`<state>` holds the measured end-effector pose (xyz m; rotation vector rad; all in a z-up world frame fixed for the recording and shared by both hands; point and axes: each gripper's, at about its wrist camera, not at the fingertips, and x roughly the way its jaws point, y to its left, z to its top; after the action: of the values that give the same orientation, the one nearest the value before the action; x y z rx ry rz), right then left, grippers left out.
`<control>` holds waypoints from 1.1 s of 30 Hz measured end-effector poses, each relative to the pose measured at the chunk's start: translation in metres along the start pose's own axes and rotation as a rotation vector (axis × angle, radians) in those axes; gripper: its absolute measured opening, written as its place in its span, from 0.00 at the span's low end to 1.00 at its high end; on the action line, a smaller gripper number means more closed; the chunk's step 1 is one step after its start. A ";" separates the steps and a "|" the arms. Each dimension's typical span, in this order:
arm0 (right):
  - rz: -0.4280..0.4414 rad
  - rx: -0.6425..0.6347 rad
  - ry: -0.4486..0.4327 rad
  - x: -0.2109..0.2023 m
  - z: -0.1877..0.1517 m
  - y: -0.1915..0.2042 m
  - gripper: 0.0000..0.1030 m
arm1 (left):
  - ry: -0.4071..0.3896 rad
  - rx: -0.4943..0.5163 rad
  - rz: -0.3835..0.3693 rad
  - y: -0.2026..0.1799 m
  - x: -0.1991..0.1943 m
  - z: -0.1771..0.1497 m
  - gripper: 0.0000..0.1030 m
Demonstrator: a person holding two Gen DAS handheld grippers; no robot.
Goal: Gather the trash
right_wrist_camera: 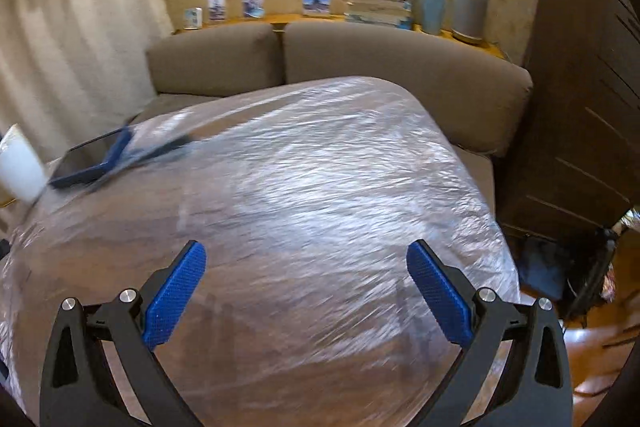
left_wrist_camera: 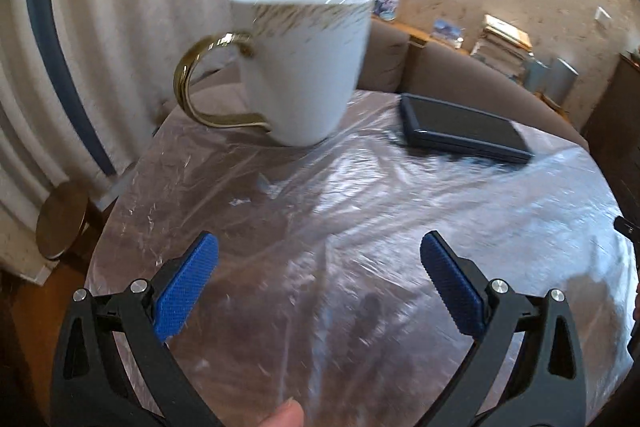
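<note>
Both jaws gape, holding nothing: left gripper, right gripper. No trash shows on the clear-plastic-covered table. Upper left, the white ceramic cup with gold handle looks fragile and slick; grip its body.

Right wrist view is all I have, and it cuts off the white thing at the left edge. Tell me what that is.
Observer: It is a white mug with a gold handle, standing upright on the plastic-covered table.
Operator: Report which way the handle faces.
Observer: In the left wrist view the handle points left, toward the curtain, away from the dark tablet.
Operator: Check the left gripper for me.
Observer: The left gripper is open, with nothing between its blue pads; only bare plastic sheet lies beneath.
Operator: Say whether any trash lies near the mug.
Observer: None that I can see; the picture is blurred, so small scraps could be missed.
</note>
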<state>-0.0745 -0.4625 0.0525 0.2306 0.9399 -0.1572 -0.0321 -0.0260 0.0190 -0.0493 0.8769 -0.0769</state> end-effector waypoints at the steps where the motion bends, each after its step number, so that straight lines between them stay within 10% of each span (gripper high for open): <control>1: -0.012 0.003 0.004 0.004 0.001 -0.003 0.96 | 0.002 0.000 0.001 0.003 0.005 0.001 0.99; 33: -0.112 -0.054 0.040 0.015 0.004 -0.001 0.96 | 0.088 0.041 0.055 0.002 0.032 0.007 0.99</control>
<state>-0.0630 -0.4648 0.0418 0.1313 0.9958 -0.2304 -0.0060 -0.0268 -0.0010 0.0163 0.9637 -0.0460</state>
